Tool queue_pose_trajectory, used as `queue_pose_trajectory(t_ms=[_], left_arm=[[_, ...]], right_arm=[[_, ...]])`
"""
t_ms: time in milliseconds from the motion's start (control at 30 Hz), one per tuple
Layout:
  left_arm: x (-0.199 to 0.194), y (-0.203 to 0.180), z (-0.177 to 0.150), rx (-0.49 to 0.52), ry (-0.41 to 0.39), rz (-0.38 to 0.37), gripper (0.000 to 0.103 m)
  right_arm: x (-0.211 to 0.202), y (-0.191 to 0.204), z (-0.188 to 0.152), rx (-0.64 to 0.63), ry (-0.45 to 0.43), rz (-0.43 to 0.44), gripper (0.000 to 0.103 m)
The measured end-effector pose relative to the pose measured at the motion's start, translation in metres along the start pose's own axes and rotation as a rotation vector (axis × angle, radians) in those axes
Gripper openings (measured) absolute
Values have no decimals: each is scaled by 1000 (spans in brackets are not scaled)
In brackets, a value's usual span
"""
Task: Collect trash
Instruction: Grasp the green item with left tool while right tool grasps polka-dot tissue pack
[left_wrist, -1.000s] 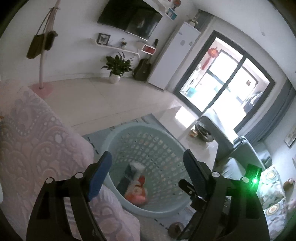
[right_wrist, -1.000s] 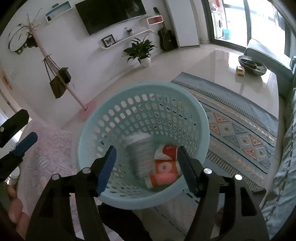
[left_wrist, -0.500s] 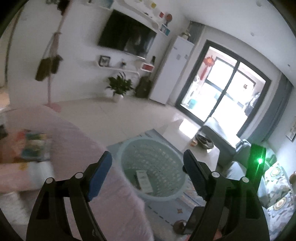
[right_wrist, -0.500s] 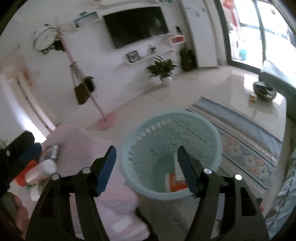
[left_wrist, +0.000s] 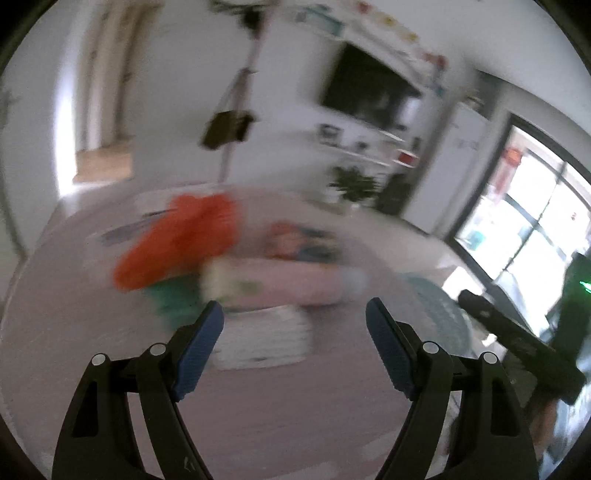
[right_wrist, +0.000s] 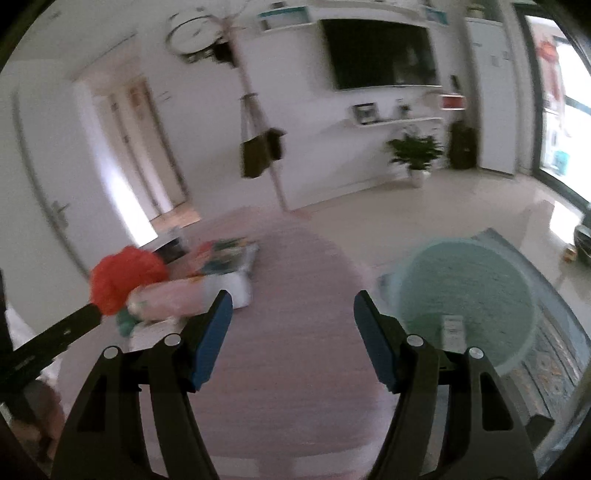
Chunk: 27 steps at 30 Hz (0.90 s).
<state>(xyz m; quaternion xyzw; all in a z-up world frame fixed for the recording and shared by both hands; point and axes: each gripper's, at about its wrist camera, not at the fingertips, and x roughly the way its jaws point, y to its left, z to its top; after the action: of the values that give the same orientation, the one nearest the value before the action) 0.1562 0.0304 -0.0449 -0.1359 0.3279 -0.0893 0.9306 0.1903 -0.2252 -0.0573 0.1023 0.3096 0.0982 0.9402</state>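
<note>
**Both grippers open over the pink table, trash heaped at its far left**

The pink-covered table (right_wrist: 291, 332) fills the near and middle ground of both wrist views. To its right, lower on the patterned rug (right_wrist: 554, 354), stands the pale teal laundry basket (right_wrist: 465, 288), round and perforated, with a white slip of packaging (right_wrist: 453, 328) lying in it. At the far left of the table lies the trash pile (left_wrist: 236, 269), badly blurred: a crumpled orange-red bag (left_wrist: 177, 243) is the largest piece, a long pale pink tube-shaped package (left_wrist: 280, 284) lies just in front of it, a green scrap (left_wrist: 173, 299) shows at its near left, and a white ribbed item (left_wrist: 266, 339) sits nearest the camera.

The left gripper (left_wrist: 293, 347) points down at the pile, its blue-padded fingers (left_wrist: 199, 343) spread wide with nothing between them. The right gripper (right_wrist: 291, 339) hovers over bare tablecloth between the pile and the basket, fingers (right_wrist: 212, 332) likewise apart and empty.
</note>
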Motion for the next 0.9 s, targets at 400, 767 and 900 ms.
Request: queue_pose_trajectory(t_ms=[400, 767, 900], left_arm=[[50, 96, 11, -114, 187, 78, 70], [88, 95, 28, -59, 162, 129, 53], [80, 96, 24, -53, 153, 115, 43]], right_arm=[[46, 93, -34, -133, 125, 111, 65], [76, 126, -42, -195, 221, 130, 71], [87, 136, -43, -196, 255, 145, 74]])
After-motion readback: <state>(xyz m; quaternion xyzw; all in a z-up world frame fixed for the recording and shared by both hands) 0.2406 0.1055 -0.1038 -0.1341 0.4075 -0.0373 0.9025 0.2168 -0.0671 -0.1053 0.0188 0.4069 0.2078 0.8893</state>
